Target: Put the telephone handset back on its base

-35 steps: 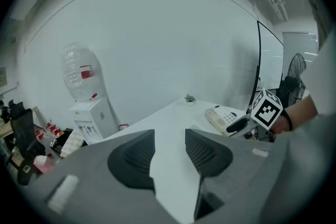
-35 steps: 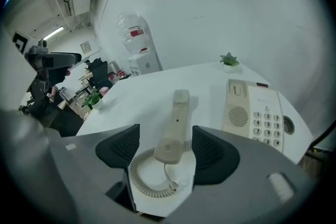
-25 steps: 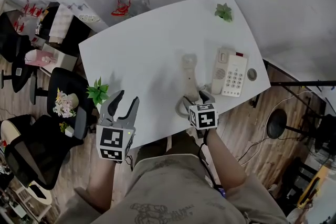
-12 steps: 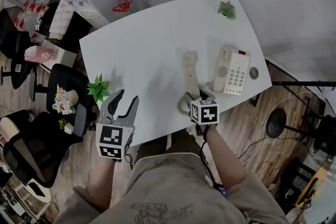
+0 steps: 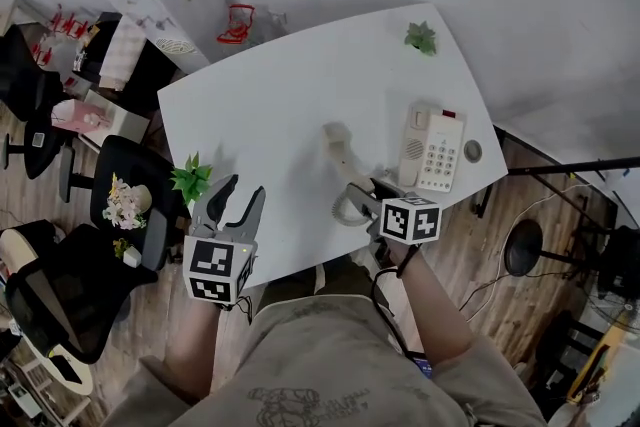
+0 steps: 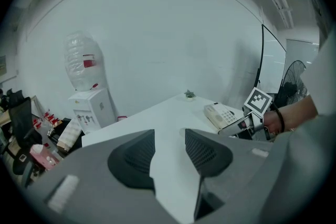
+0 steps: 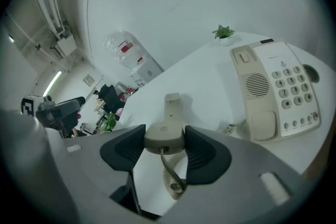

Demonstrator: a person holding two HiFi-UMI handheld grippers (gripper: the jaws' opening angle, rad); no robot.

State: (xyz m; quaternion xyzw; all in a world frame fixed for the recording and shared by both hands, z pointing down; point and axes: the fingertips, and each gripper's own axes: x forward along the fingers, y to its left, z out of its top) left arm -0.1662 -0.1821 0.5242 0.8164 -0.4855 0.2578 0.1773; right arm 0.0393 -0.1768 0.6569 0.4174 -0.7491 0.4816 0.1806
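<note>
The right gripper (image 5: pixel 366 196), its jaws just closed, clasps the near end of the handset (image 5: pixel 338 147), angled over the counter (image 5: pixel 280 105) just left of the base (image 5: pixel 432 147), while the left gripper (image 5: pixel 240 192) hangs spread and empty at the counter's near edge.

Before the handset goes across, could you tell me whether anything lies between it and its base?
Nothing visible: only bare table lies between the handset and the base; the coiled cord hangs below the handset.

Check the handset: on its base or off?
Off. The right gripper has just closed on the handset beside the telephone base, cradle empty.
</note>
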